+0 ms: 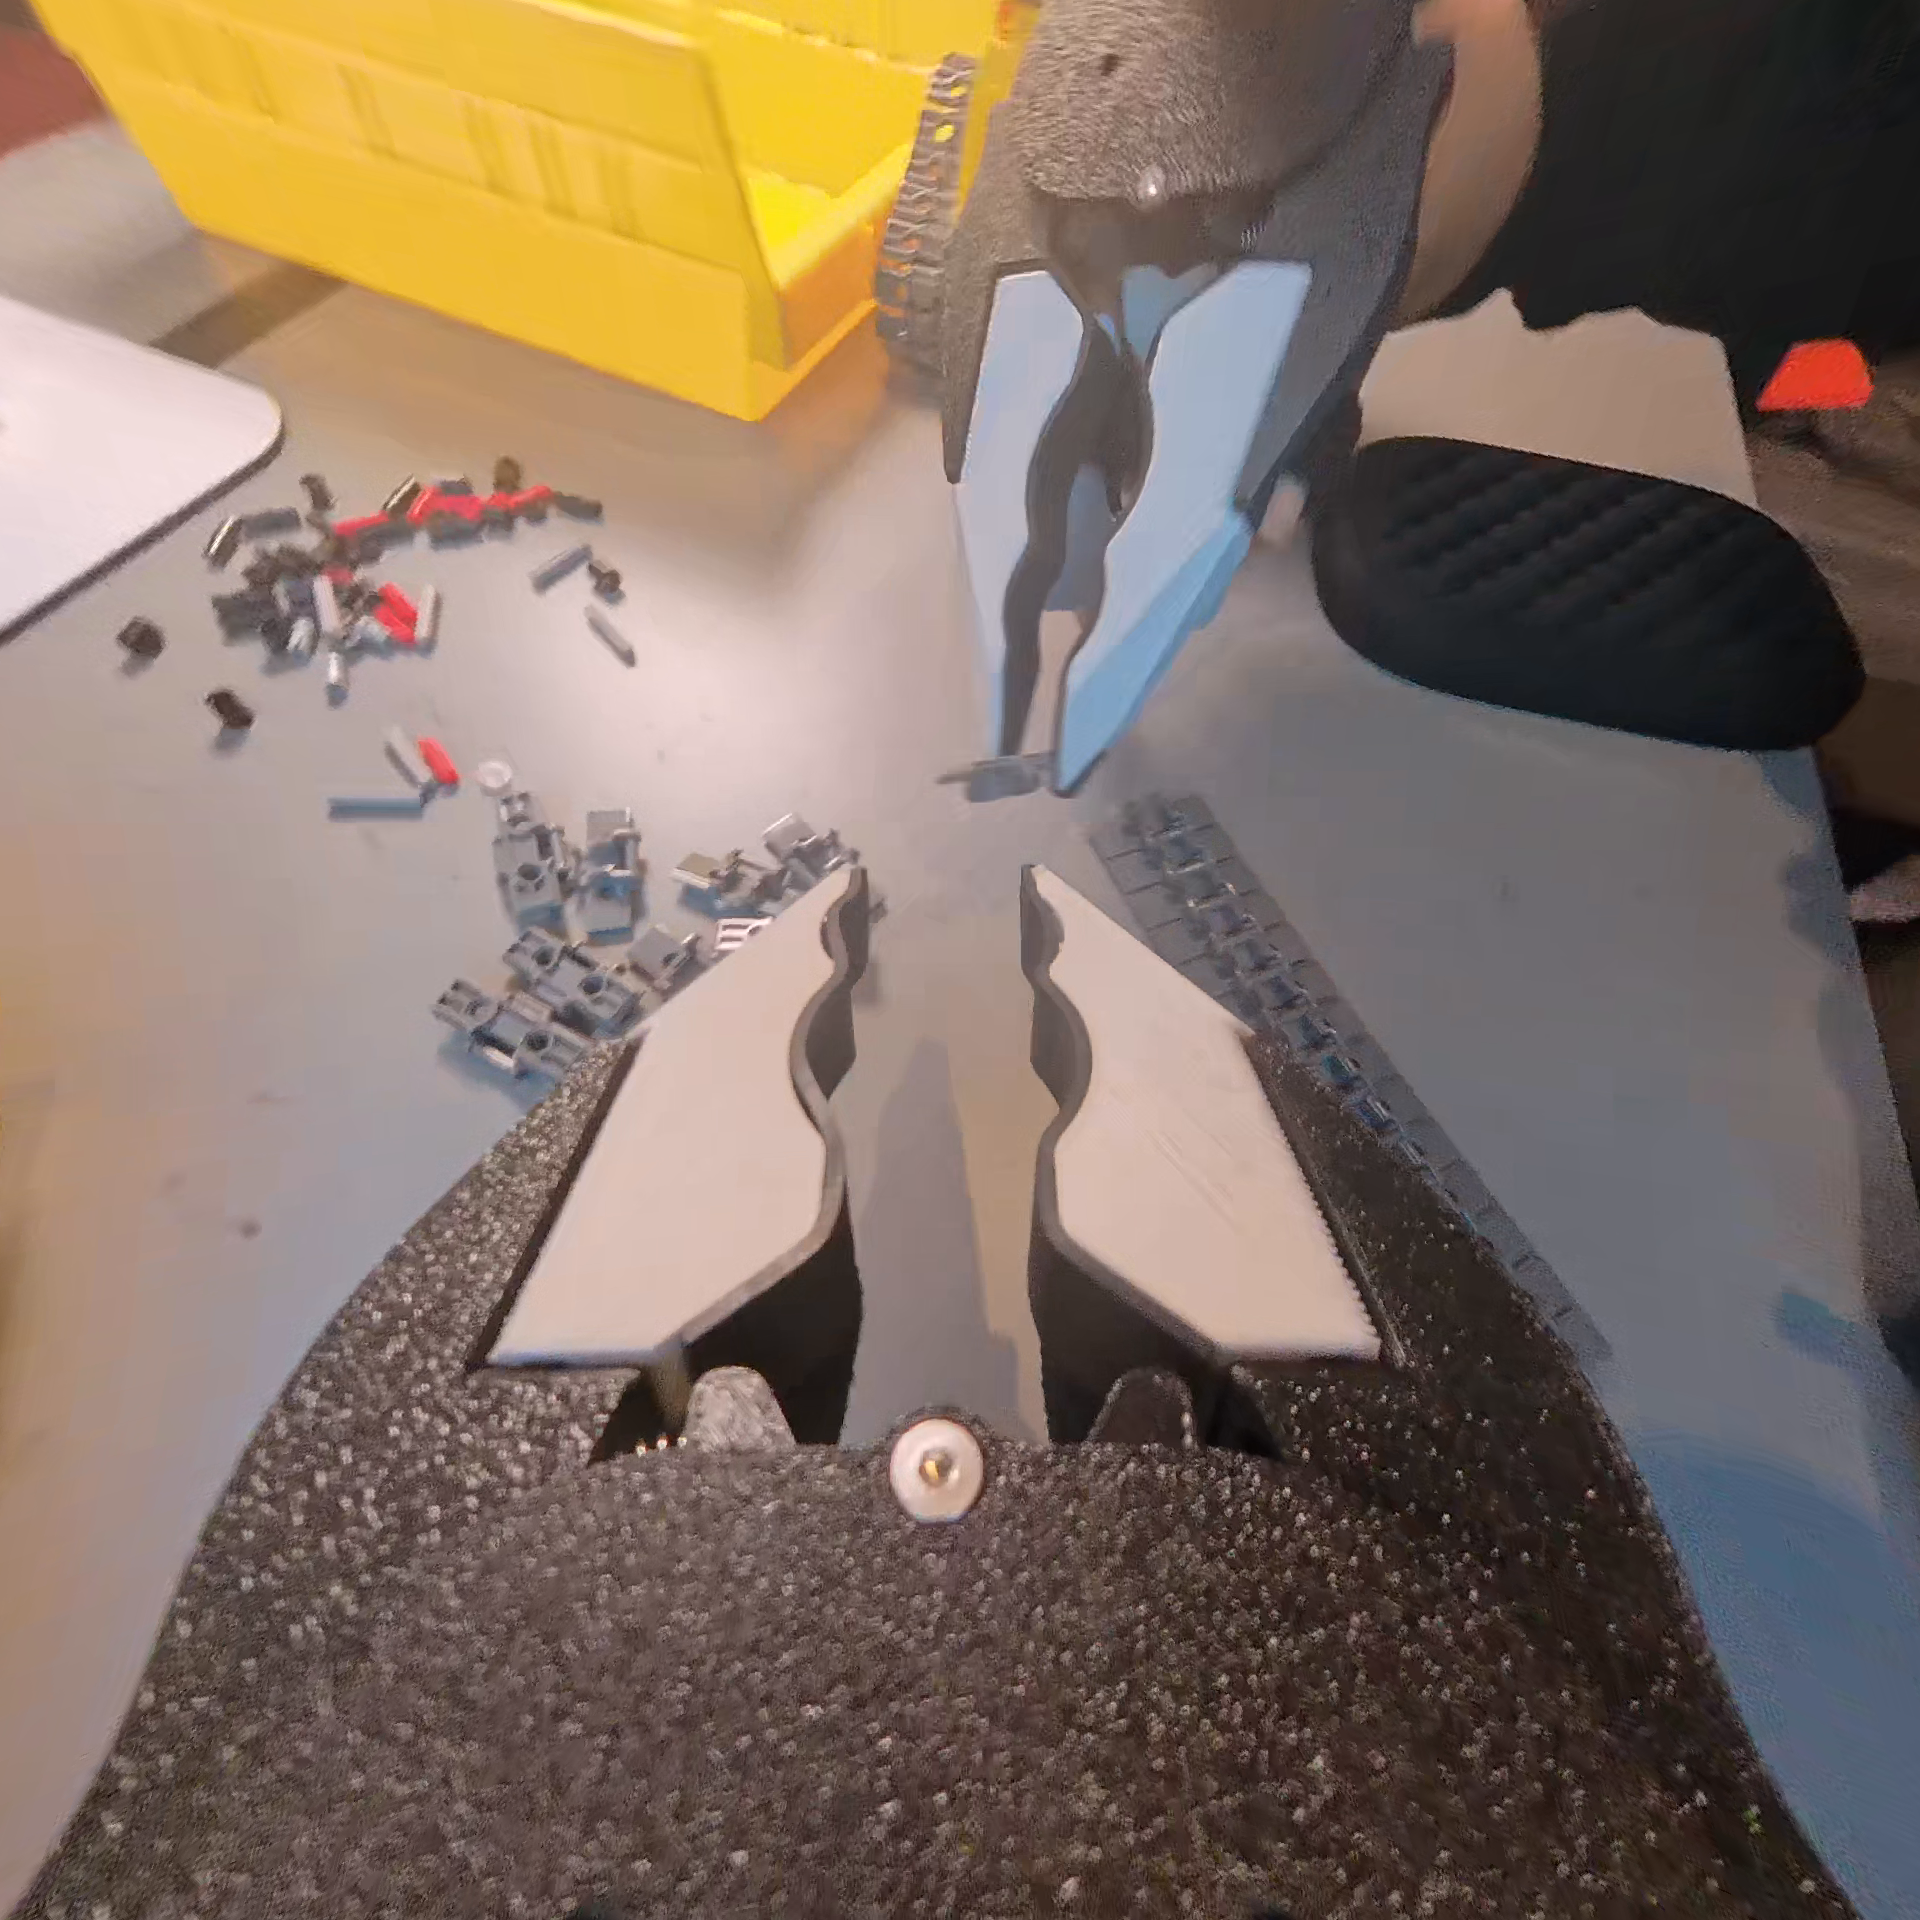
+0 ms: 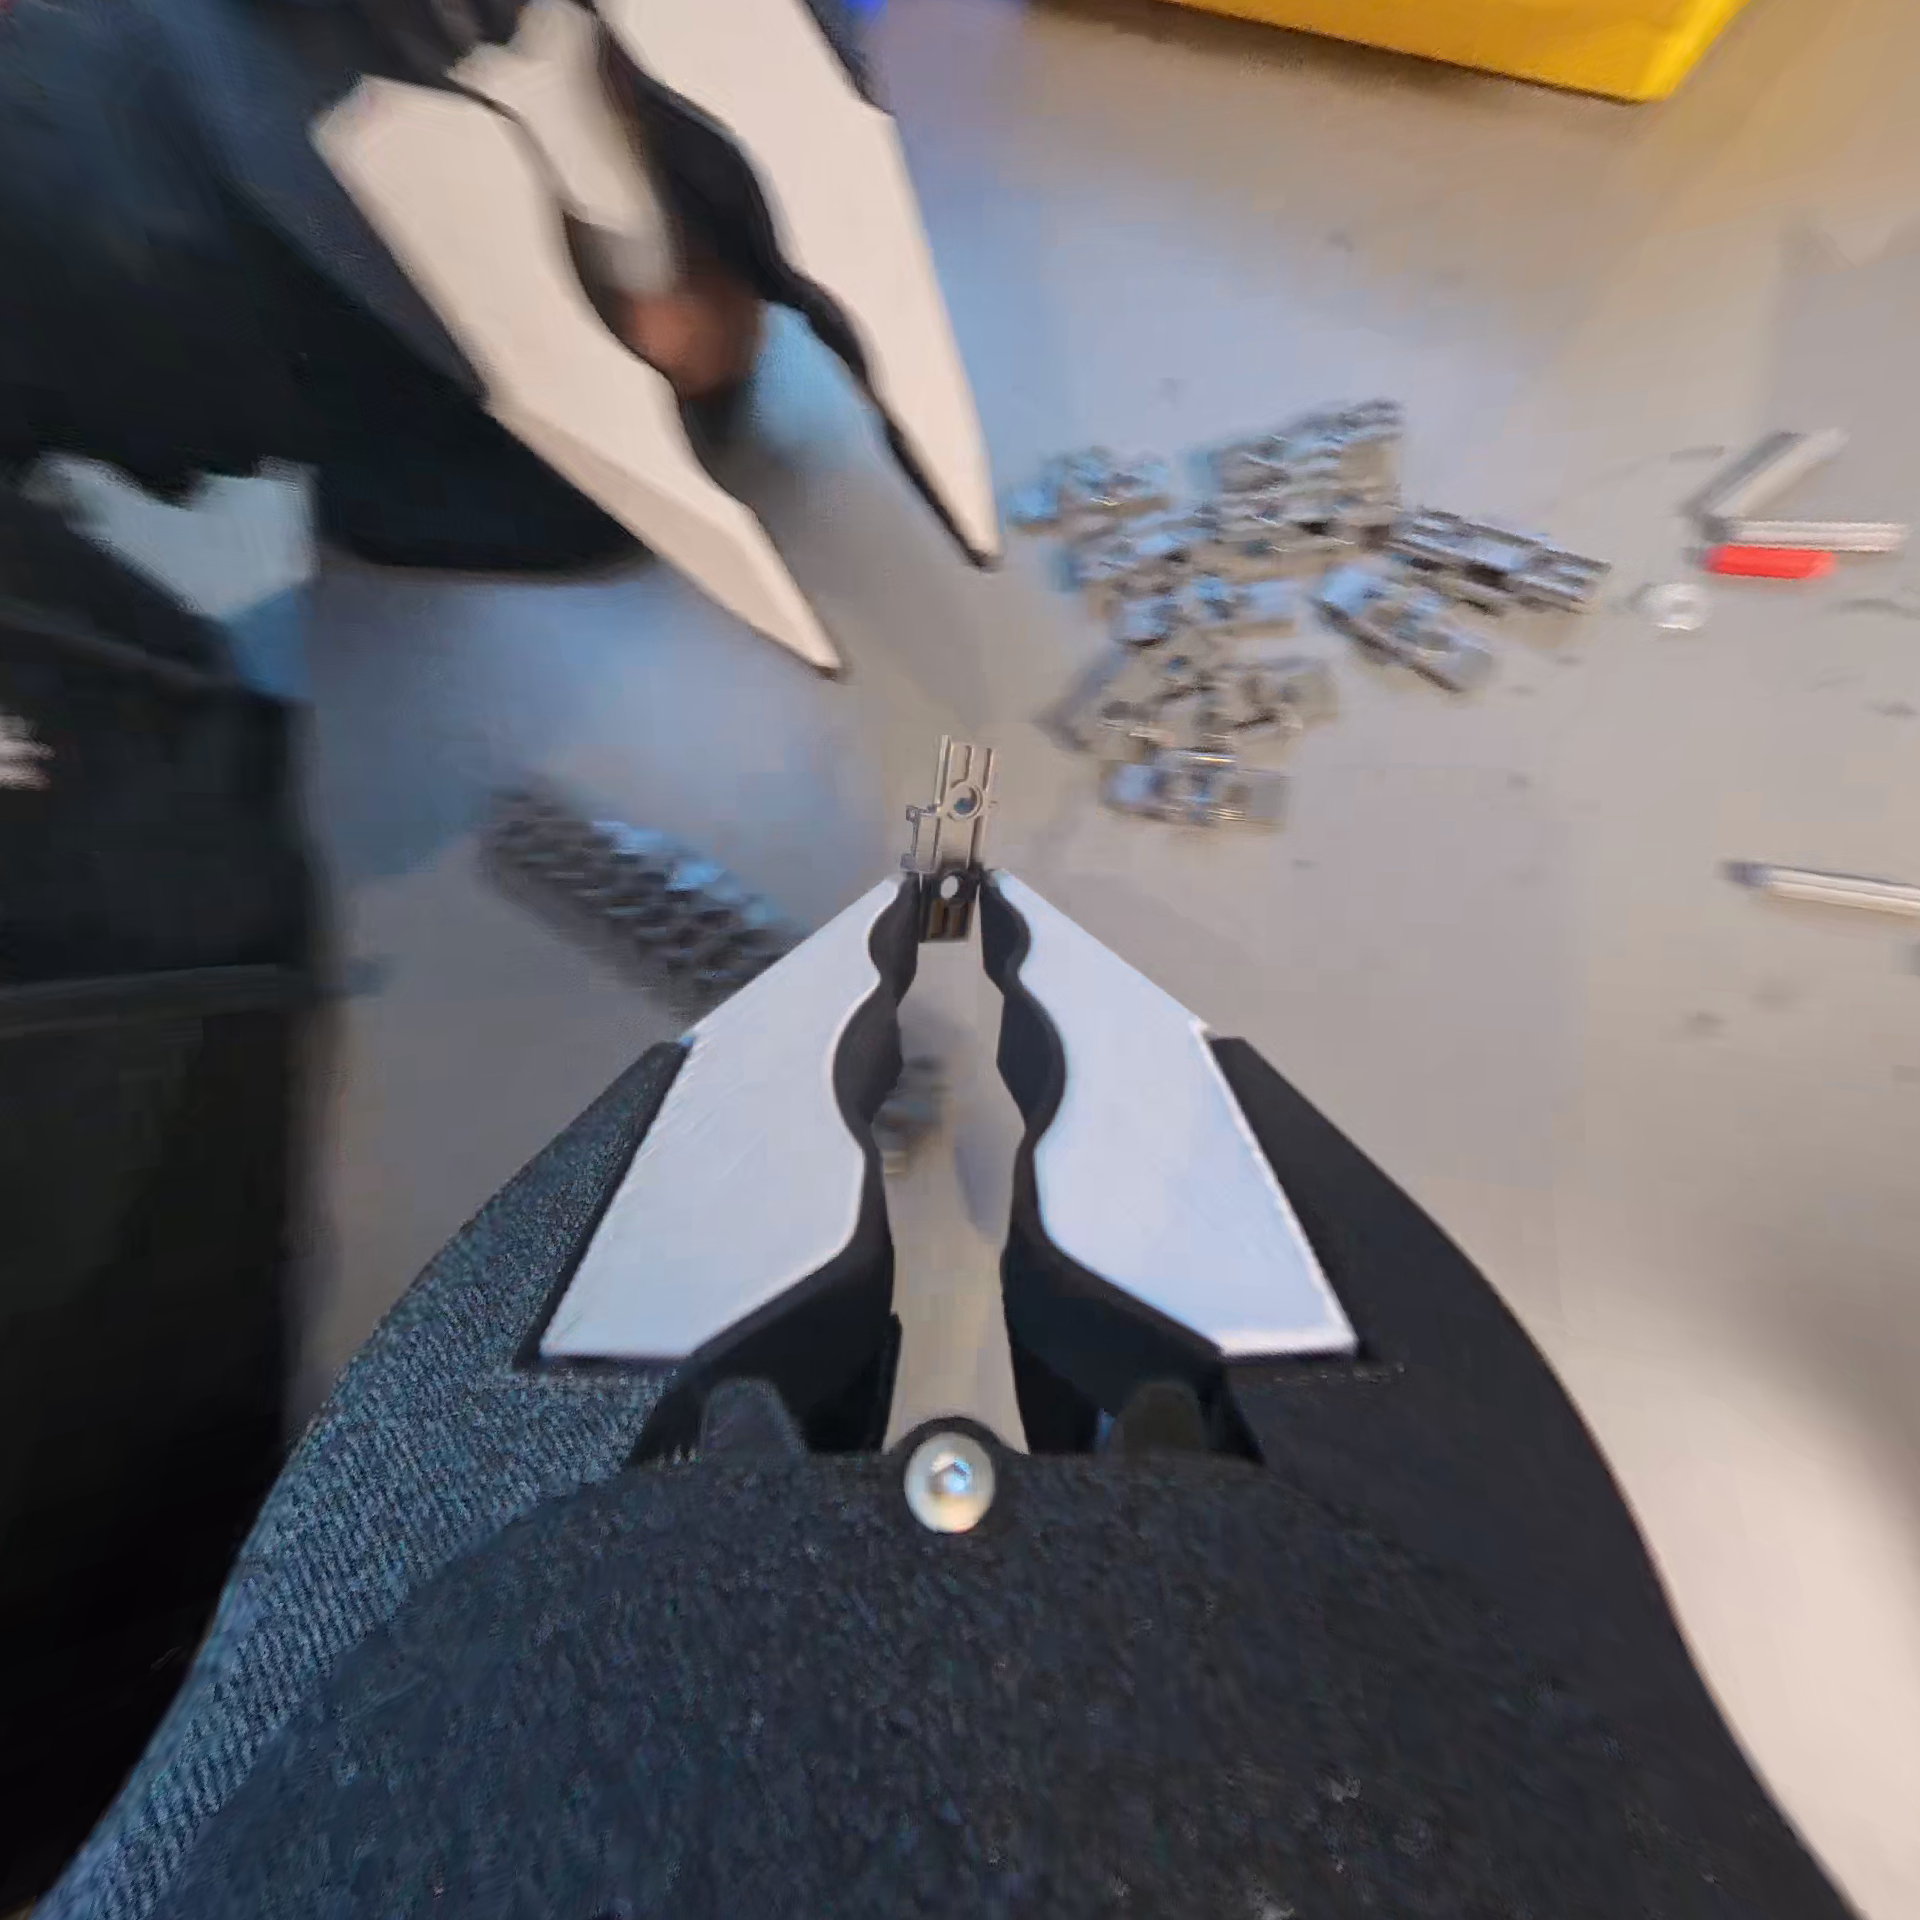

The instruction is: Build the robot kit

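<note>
My right gripper [image 2: 948, 883] is shut on a small grey track link [image 2: 951, 805] that sticks out past its tips. In the left wrist view the same gripper [image 1: 1034, 764] comes down from above with the link [image 1: 992, 774] just over the grey table [image 1: 727, 707]. My left gripper [image 1: 943, 883] is open and empty, hovering over the table between a pile of loose grey links [image 1: 582, 935] and an assembled grey track strip [image 1: 1247, 956]. In the right wrist view the left gripper [image 2: 912, 613] shows at upper left, with the pile [image 2: 1268, 592] to its right and the strip [image 2: 634, 894] blurred.
A yellow bin [image 1: 520, 177] stands at the back of the table, with a second track strip [image 1: 925, 208] leaning by it. Small red, black and grey pins [image 1: 353, 582] lie scattered at the left. A grey pad [image 1: 94, 457] lies at far left. A black chair seat [image 1: 1579, 592] is off the right edge. Spacing between my two grippers at the tips: around 5 cm.
</note>
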The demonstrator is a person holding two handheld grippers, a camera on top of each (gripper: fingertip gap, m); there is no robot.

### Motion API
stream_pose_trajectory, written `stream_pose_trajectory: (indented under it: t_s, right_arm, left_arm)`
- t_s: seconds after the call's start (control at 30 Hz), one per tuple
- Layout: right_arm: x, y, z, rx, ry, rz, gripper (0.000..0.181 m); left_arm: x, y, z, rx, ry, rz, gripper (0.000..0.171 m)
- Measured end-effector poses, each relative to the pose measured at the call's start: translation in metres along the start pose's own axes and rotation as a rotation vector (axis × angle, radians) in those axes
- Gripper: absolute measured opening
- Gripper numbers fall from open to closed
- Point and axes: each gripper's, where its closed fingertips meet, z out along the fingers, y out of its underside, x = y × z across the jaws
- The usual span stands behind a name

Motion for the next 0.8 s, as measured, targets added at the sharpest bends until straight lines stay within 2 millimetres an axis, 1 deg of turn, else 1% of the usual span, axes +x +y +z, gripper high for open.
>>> stream_pose_trajectory:
  t_s: [0.03,0.07,0.13,0.2,0.27,0.33,0.4,0.47,0.57,0.63,0.7,0.8]
  right_arm:
    - [-0.022,-0.003,-0.006,0.033,-0.116,0.015,0.011]
    - [-0.04,-0.007,-0.011,0.073,-0.201,0.006,0.012]
    - [-0.073,-0.009,-0.02,0.111,-0.354,-0.019,0.012]
    - [-0.094,-0.007,-0.023,0.116,-0.449,-0.013,0.012]
    - [-0.107,-0.005,-0.024,0.111,-0.52,-0.004,0.012]
    - [-0.115,-0.003,-0.023,0.102,-0.565,0.006,0.012]
    - [-0.12,-0.003,-0.024,0.108,-0.59,0.008,0.012]
    - [-0.121,-0.002,-0.026,0.11,-0.588,0.005,0.012]
    - [-0.119,-0.006,-0.029,0.148,-0.586,0.039,0.01]
    - [-0.111,-0.005,-0.028,0.163,-0.513,0.028,0.009]
    - [-0.103,-0.007,-0.03,0.179,-0.45,0.022,0.018]
    - [-0.097,-0.007,-0.029,0.168,-0.378,0.0,0.019]
  left_arm:
    - [0.008,-0.003,0.0,0.017,0.038,0.036,0.028]
    - [0.02,-0.007,-0.001,0.045,0.096,0.059,0.027]
    - [0.05,-0.017,-0.006,0.115,0.252,0.093,0.025]
    - [0.074,-0.028,-0.015,0.191,0.366,0.144,0.024]
    - [0.094,-0.034,-0.024,0.238,0.45,0.184,0.021]
    - [0.107,-0.037,-0.029,0.261,0.517,0.175,0.016]
    - [0.11,-0.036,-0.028,0.244,0.539,0.152,0.004]
    - [0.112,-0.036,-0.028,0.23,0.566,0.114,0.004]
    - [0.109,-0.039,-0.028,0.229,0.586,0.022,0.003]
    - [0.105,-0.039,-0.025,0.21,0.589,-0.051,0.002]
    - [0.097,-0.038,-0.021,0.191,0.567,-0.12,0.002]
    - [0.091,-0.037,-0.016,0.171,0.552,-0.188,0.002]
